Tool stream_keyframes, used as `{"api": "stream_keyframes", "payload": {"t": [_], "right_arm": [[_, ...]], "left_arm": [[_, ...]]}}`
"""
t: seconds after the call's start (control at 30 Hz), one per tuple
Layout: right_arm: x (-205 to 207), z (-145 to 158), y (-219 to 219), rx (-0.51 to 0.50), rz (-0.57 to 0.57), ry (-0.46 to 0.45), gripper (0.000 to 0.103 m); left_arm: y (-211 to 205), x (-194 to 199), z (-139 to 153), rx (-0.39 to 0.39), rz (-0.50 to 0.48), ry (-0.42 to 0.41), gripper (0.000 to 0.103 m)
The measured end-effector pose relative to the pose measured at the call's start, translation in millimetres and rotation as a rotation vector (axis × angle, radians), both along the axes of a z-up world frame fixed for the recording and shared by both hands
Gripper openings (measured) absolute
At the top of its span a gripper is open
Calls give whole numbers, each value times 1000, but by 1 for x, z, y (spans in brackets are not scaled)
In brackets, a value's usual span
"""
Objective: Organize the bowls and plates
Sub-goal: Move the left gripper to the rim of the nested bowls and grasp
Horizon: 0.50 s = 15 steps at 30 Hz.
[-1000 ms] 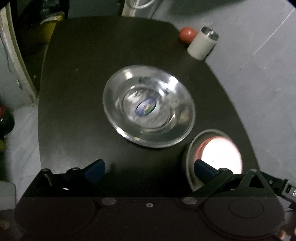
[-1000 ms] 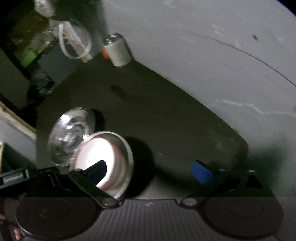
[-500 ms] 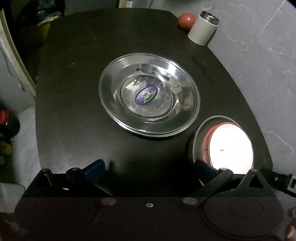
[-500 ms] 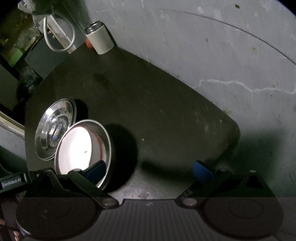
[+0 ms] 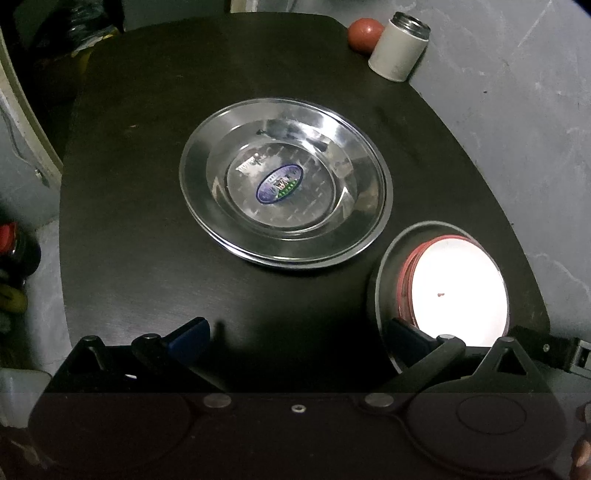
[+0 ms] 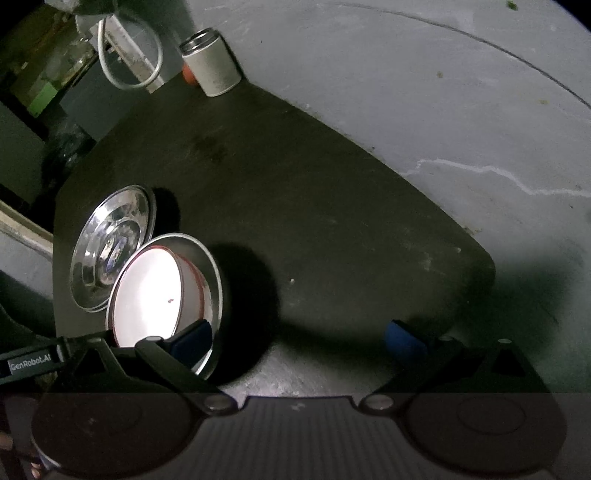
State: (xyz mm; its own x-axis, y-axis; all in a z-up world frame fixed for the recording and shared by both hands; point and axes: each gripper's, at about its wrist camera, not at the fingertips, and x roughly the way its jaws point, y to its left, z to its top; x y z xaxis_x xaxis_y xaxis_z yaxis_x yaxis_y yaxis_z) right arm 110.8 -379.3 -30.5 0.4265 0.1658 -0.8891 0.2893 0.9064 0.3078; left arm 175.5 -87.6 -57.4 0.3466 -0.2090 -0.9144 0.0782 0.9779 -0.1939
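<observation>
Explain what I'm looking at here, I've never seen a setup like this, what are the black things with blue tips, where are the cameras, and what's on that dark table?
There is no robot here. A person holds a hand tool in each hand, each a gripper with two blue-tipped fingers and a wide-angle camera looking forward along them.

The left camera's picture shows the left gripper, open and empty, above a dark table. On the table lie stacked steel plates, the top one bearing a sticker. At the table's far corner stand a white container and a red ball.

The other picture comes from the right gripper, also open. A steel bowl with a white-bottomed, red-walled bowl nested inside sits near the table's edge beside the plates. One finger reaches over its rim, but the gripper is not clamping the bowl.
</observation>
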Motion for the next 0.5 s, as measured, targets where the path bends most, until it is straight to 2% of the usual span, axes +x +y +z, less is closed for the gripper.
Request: {"api": "stream_keyframes", "payload": {"t": [0.5], "right_arm": [[10,-5,5,-13,60,8,102]], "left_arm": [[-3,1,-6,8,1,4,102]]}}
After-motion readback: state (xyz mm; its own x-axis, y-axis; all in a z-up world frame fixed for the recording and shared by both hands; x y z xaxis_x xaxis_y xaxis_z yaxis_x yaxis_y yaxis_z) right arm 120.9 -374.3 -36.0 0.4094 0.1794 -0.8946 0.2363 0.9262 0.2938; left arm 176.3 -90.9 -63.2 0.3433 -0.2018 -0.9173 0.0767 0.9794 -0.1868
